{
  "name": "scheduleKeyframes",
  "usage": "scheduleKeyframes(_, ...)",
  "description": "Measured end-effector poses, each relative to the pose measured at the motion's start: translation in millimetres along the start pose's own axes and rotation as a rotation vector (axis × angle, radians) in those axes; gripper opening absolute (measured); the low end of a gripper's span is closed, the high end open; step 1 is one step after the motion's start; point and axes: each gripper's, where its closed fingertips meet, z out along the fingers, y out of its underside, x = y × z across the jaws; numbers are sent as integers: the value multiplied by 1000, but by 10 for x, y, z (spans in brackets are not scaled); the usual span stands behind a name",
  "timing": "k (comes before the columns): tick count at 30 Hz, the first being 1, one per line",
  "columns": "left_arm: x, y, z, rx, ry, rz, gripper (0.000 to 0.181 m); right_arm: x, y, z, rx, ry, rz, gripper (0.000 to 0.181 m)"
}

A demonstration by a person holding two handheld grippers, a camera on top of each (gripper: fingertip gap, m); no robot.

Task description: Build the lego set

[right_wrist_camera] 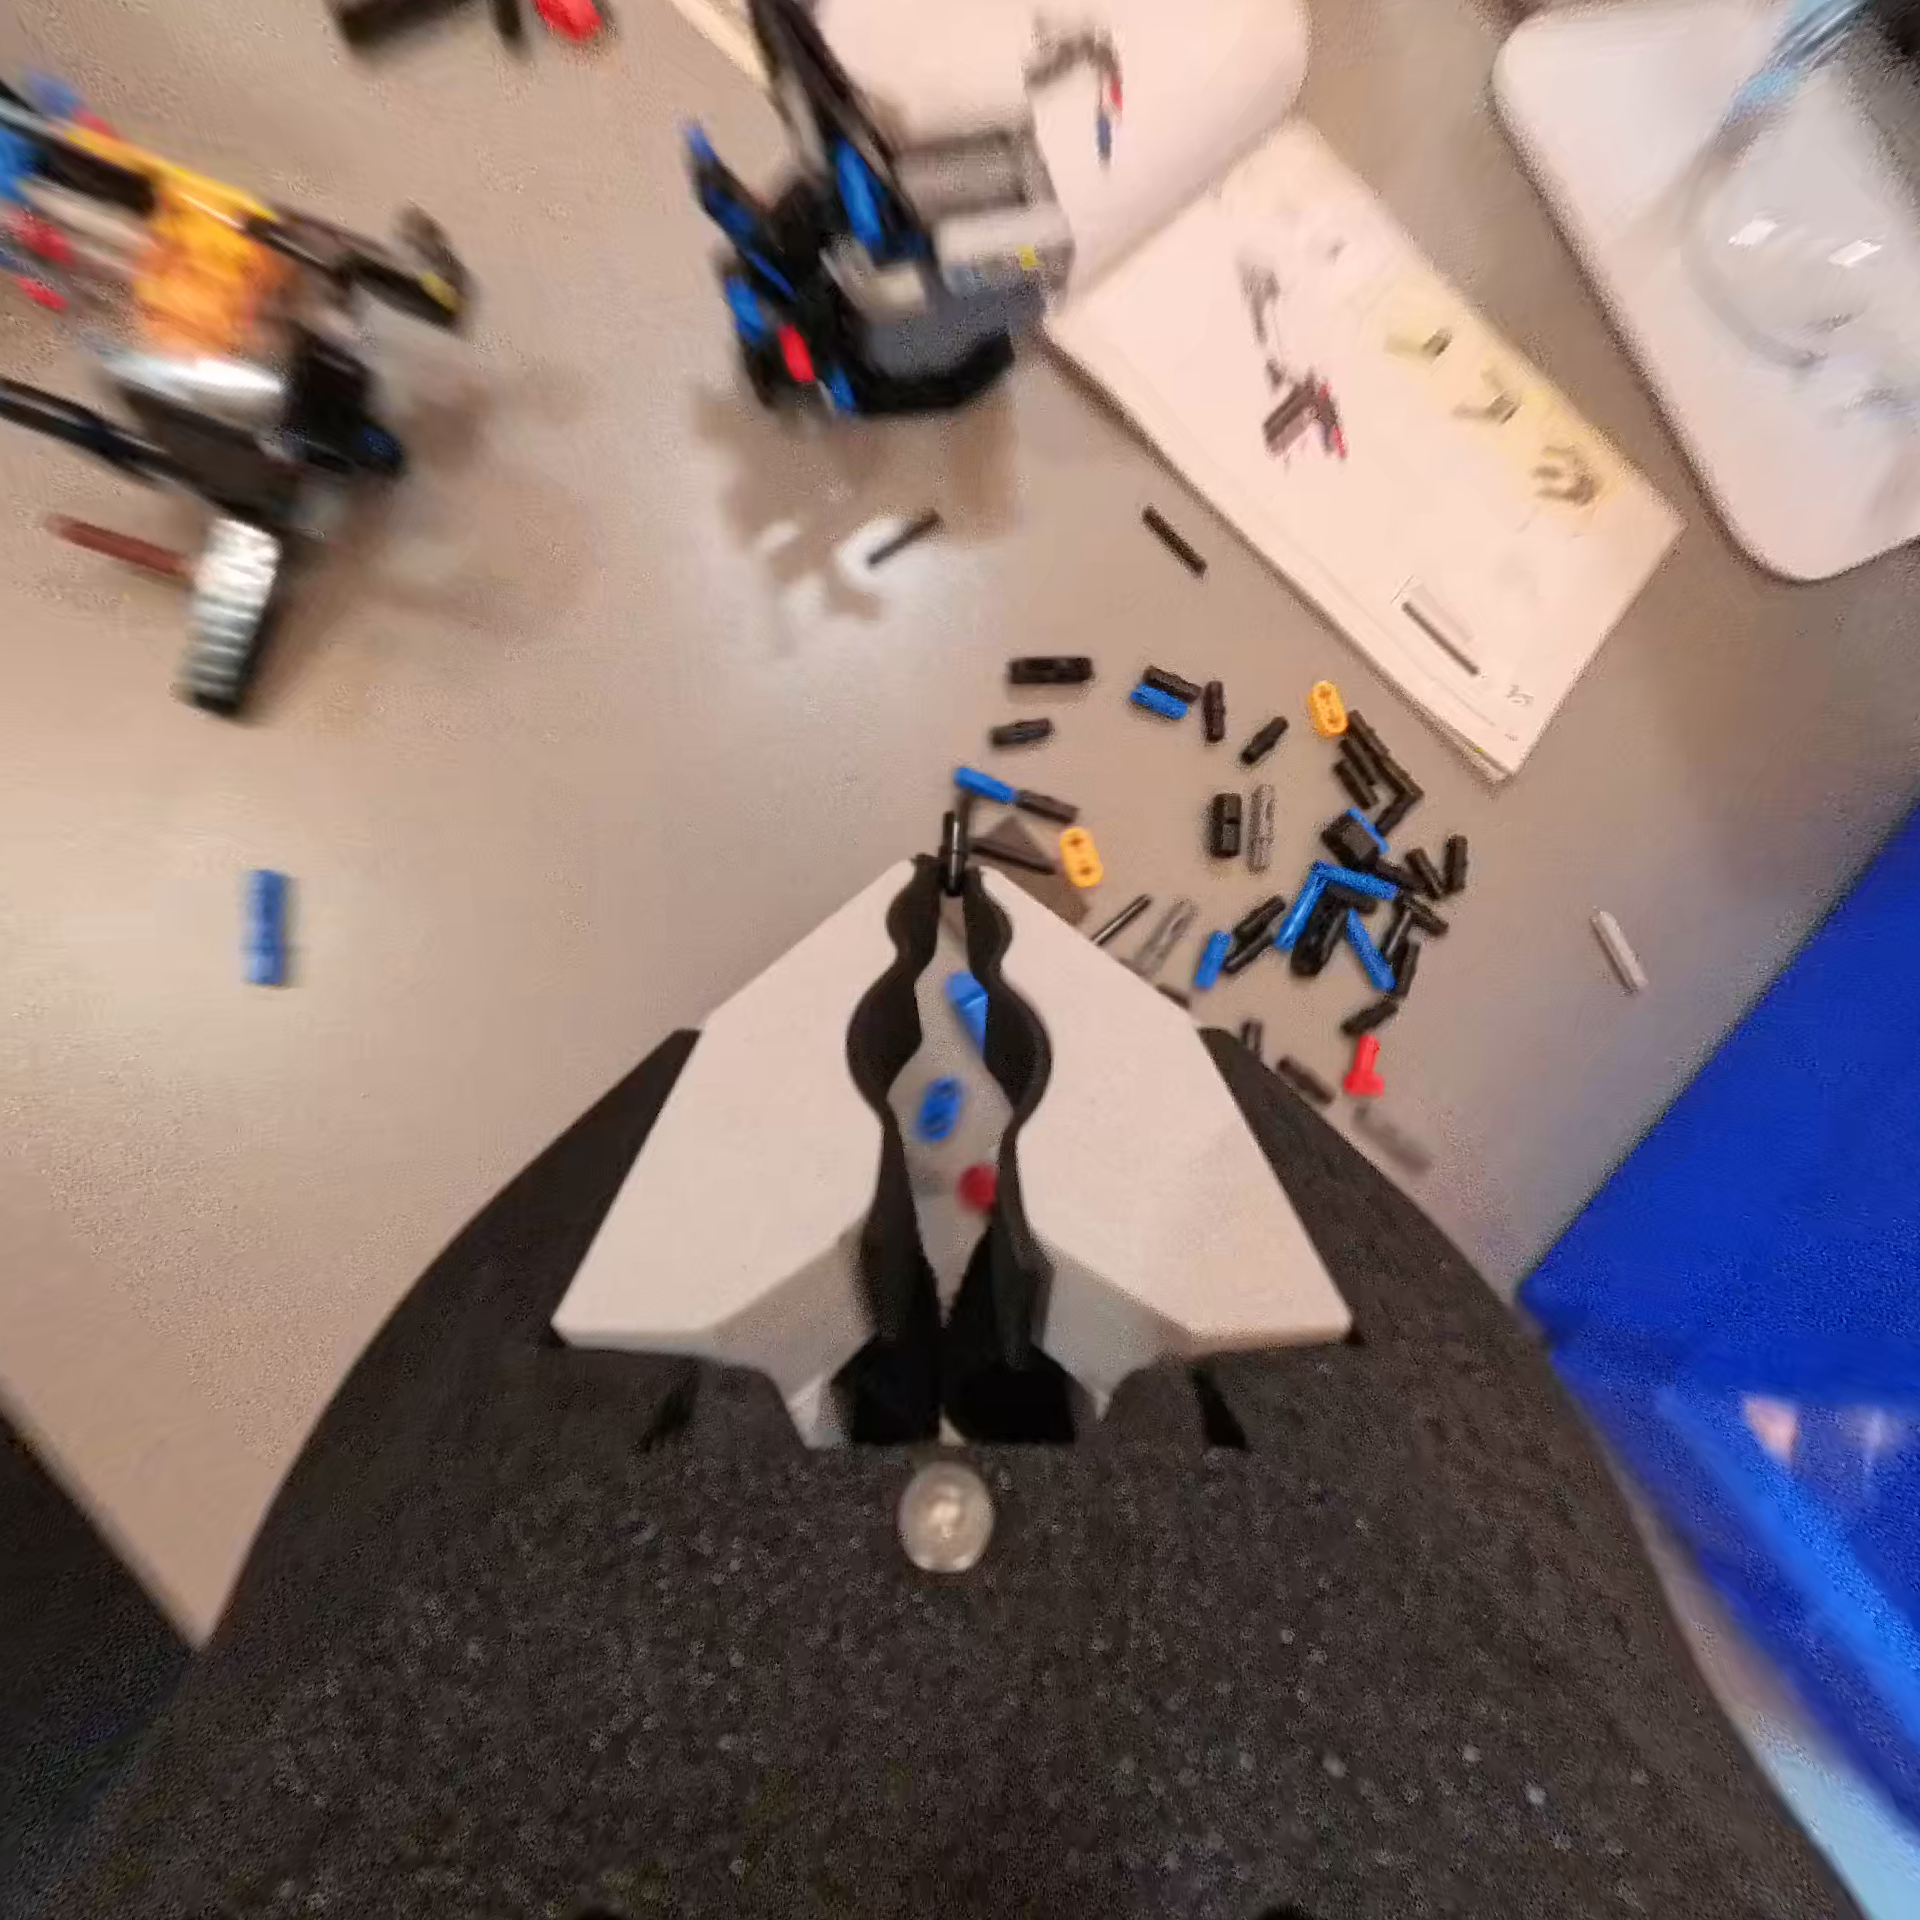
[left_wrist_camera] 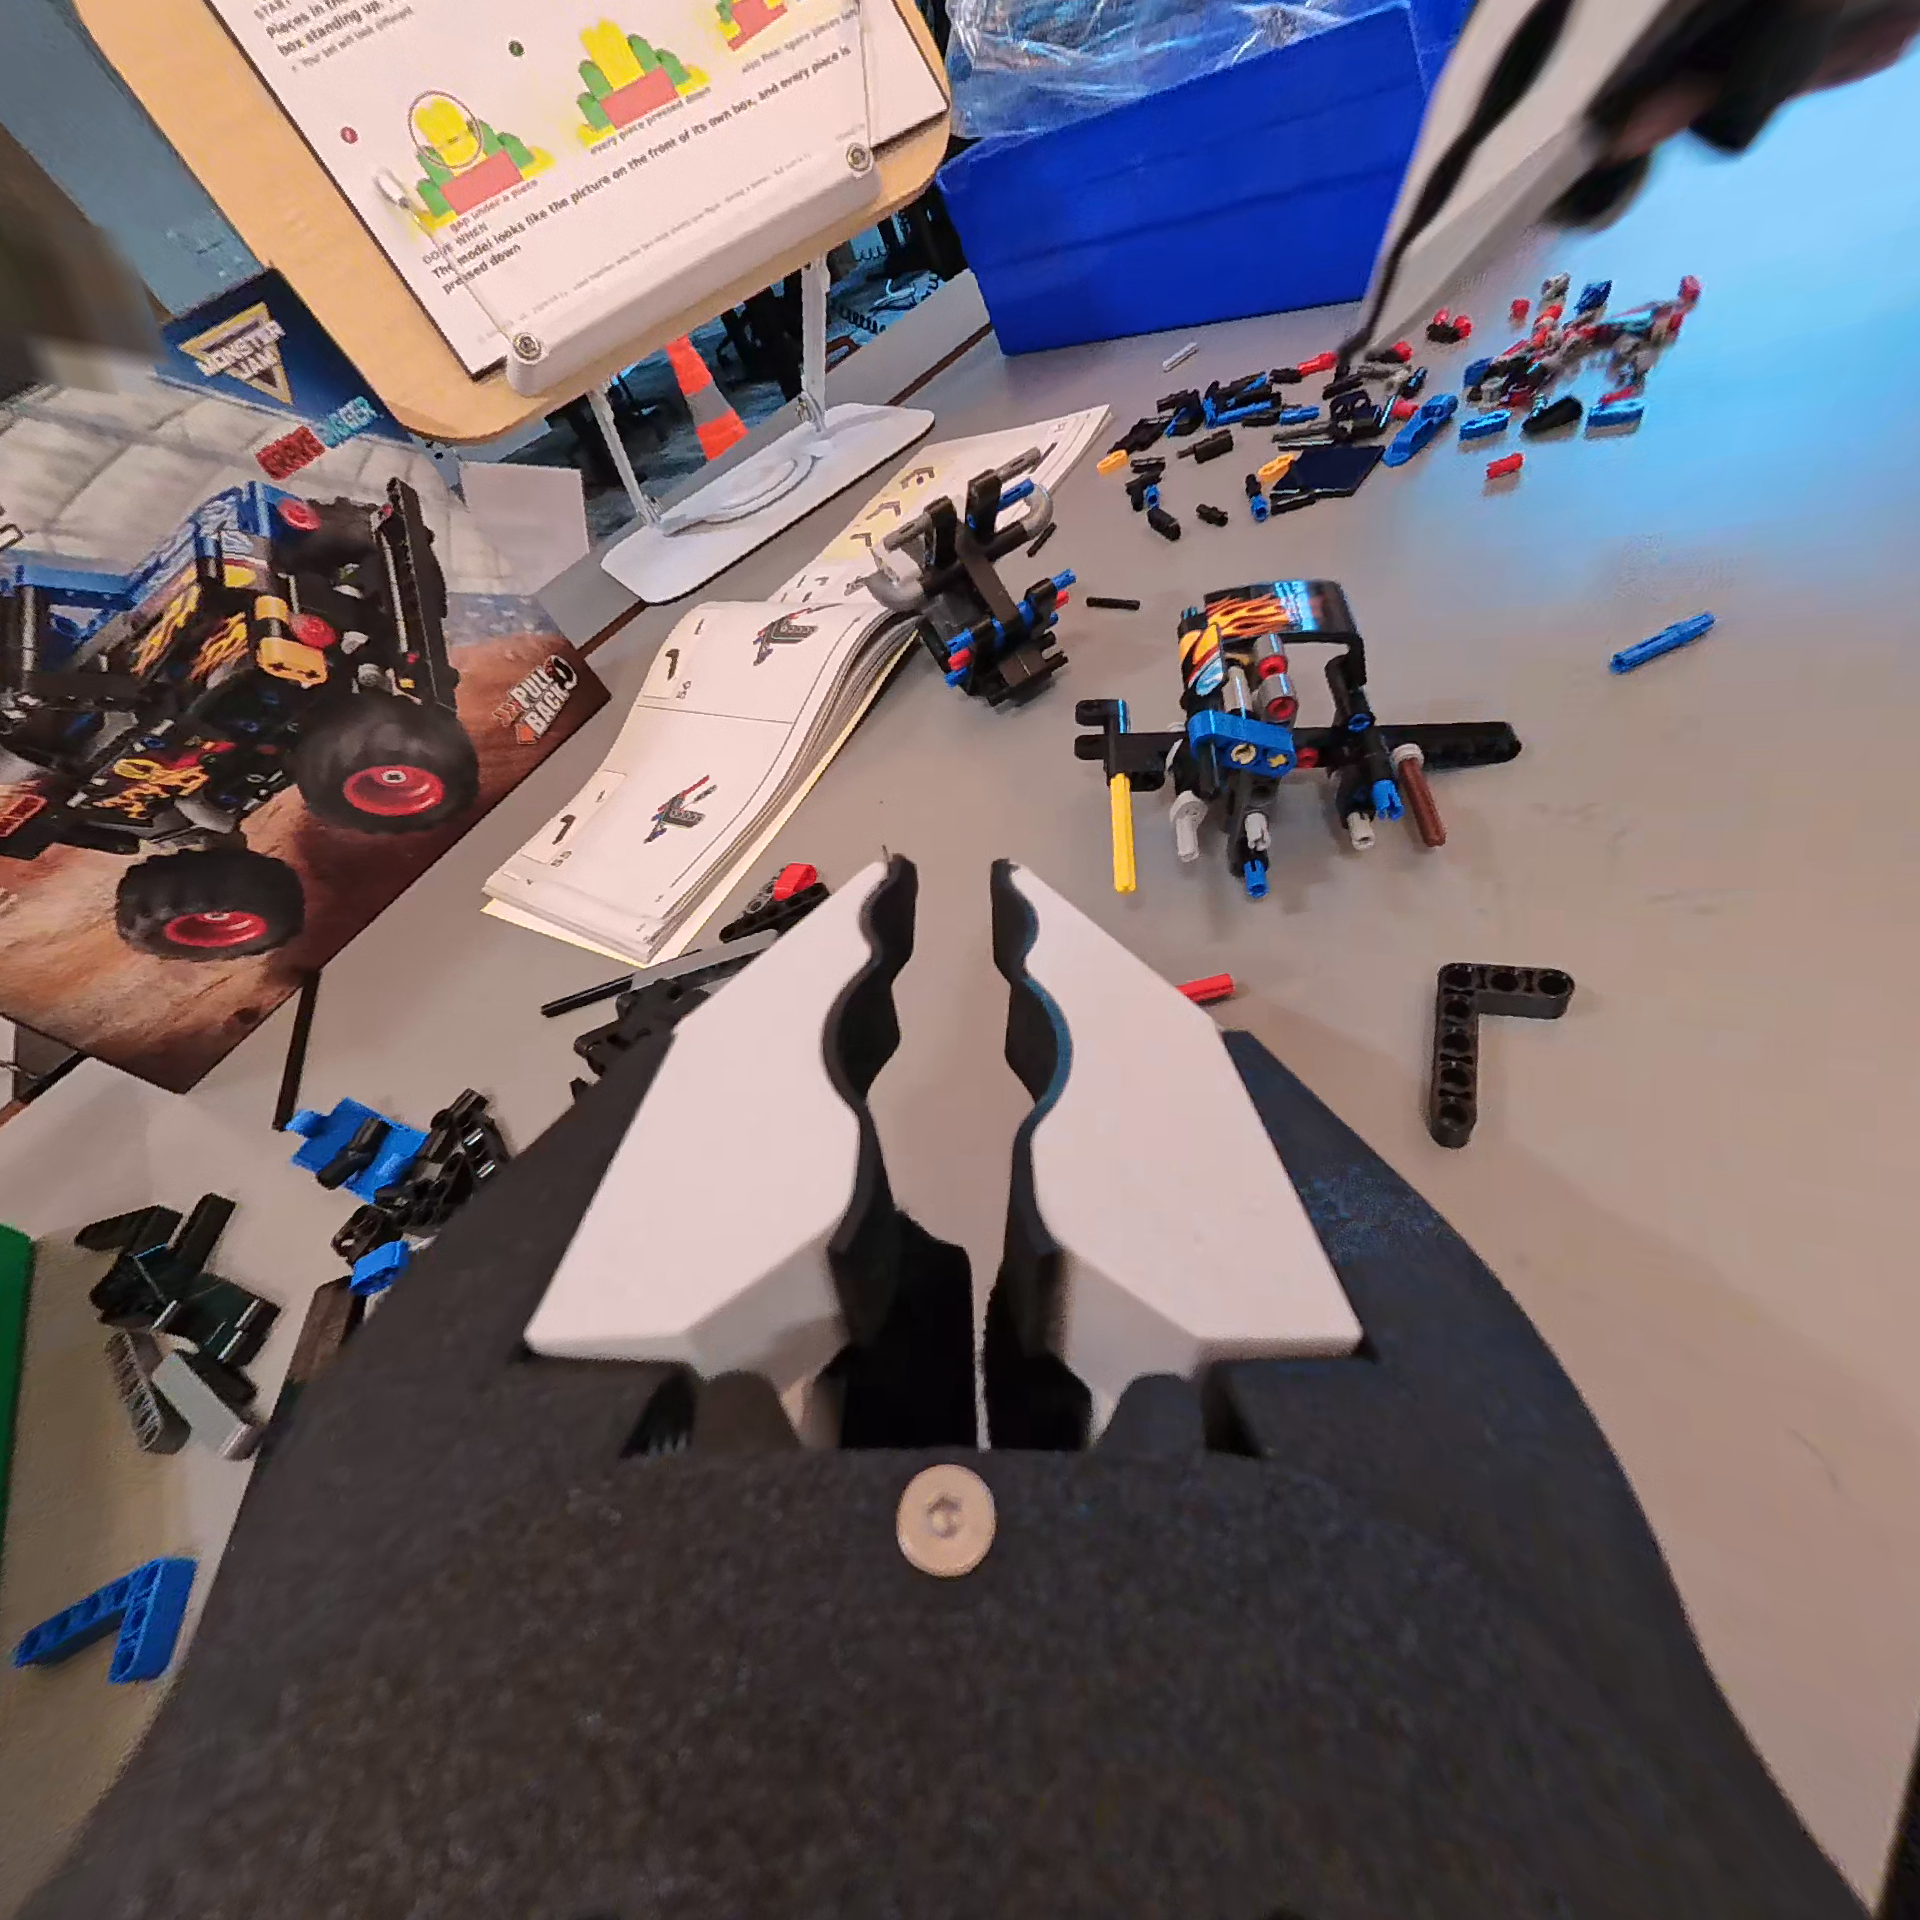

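Observation:
My left gripper (left_wrist_camera: 948,878) is open a little and empty, above the grey table just in front of the instruction booklet (left_wrist_camera: 727,748). A flame-decorated sub-assembly (left_wrist_camera: 1268,717) and a black and blue sub-assembly (left_wrist_camera: 987,613) stand beyond it. My right gripper (right_wrist_camera: 951,873) is shut on a small black pin (right_wrist_camera: 951,844) at its tips, over the pile of loose small parts (right_wrist_camera: 1309,883). It shows blurred in the left wrist view (left_wrist_camera: 1382,312) above that pile (left_wrist_camera: 1351,416). The right wrist view is blurred and shows both sub-assemblies, the flame one (right_wrist_camera: 208,301) and the black and blue one (right_wrist_camera: 842,270).
A blue bin (left_wrist_camera: 1195,208) stands at the back right. The set's box (left_wrist_camera: 208,707) and a sheet on a stand (left_wrist_camera: 582,156) are at the left and back. A black L beam (left_wrist_camera: 1465,1039), a blue pin (left_wrist_camera: 1662,642) and black and blue pieces (left_wrist_camera: 416,1153) lie loose.

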Motion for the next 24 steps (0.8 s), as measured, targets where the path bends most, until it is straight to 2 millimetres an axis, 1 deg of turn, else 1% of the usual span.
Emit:
scheduleKeyframes(2, -3, -3, -24, 4, 1, -18, 13, 233, -10, 253, -43, -51, -29, 3)
scheduleKeyframes(3, -11, -7, -35, 8, -1, -27, 13, 304, -16, 344, -63, -79, -43, 3)
scheduleKeyframes(4, -18, -12, -42, 12, -2, -34, 13, 339, -6, 430, -88, -117, -56, 3)
scheduleKeyframes(6, -27, -8, -39, 10, -2, -42, 13, 449, 30, 588, -127, -132, -93, 4)
scheduleKeyframes(8, -21, -1, -34, 5, -4, -35, 13, 497, 75, 715, -155, -149, -92, 4)
scheduleKeyframes(9, -15, 3, -30, 1, -6, -27, 13, 538, 37, 744, -130, -143, -88, 3)
scheduleKeyframes(10, -6, 9, -25, -4, -6, -18, 13, 561, 47, 757, -134, -152, -88, 4)
scheduleKeyframes(14, 29, 45, 7, -32, -2, 10, 13, 586, 73, 744, -121, -170, -93, 4)
scheduleKeyframes(16, 11, 30, -3, -22, -22, 18, 12, 609, 72, 723, -109, -156, -103, 14)
scheduleKeyframes(18, -12, 31, -4, -22, -32, 8, 11, 640, 50, 650, -86, -138, -104, 17)
scheduleKeyframes(20, -55, 26, -8, -17, -50, -4, 11, 621, -27, 515, -34, -134, -95, 17)
scheduleKeyframes(21, -73, 25, -10, -15, -55, -13, 10, 575, -97, 417, 10, -137, -78, 17)
scheduleKeyframes(22, -82, 29, -8, -18, -53, -24, 10, 455, -200, 296, 72, -164, -49, 17)
scheduleKeyframes(23, -94, 33, -6, -19, -56, -32, 11, 246, -311, 162, 136, -223, -15, 18)
scheduleKeyframes(24, -107, 35, -7, -20, -61, -37, 11, -35, -395, 20, 193, -304, 8, 20)
